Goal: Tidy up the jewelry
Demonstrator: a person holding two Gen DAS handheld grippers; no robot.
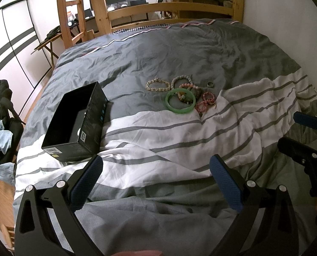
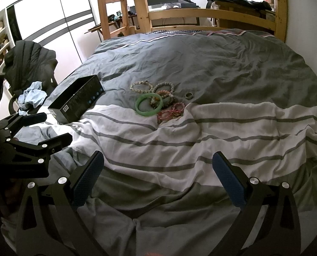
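Note:
A heap of jewelry lies on the bed: a green bangle (image 1: pixel 180 102) (image 2: pixel 149 105), a gold chain bracelet (image 1: pixel 157 85) (image 2: pixel 141 86), grey bead bracelets (image 1: pixel 181 79) (image 2: pixel 164 87), pink bead bracelets (image 1: pixel 205 102) (image 2: pixel 171 111) and a dark ring (image 1: pixel 210 84) (image 2: pixel 189 95). An open black box (image 1: pixel 75 120) (image 2: pixel 79 100) stands left of the heap. My left gripper (image 1: pixel 156 165) hovers open over the near bedding with nothing between its fingers. My right gripper (image 2: pixel 158 162) is likewise open and holds nothing. Each gripper shows at the edge of the other's view.
The grey-and-white striped duvet (image 1: pixel 179 138) covers the bed, with a wooden footboard (image 1: pixel 169 8) at the far end. A chair with a dark jacket and blue cloth (image 2: pixel 30 81) stands to the left. A white wall runs along the right side.

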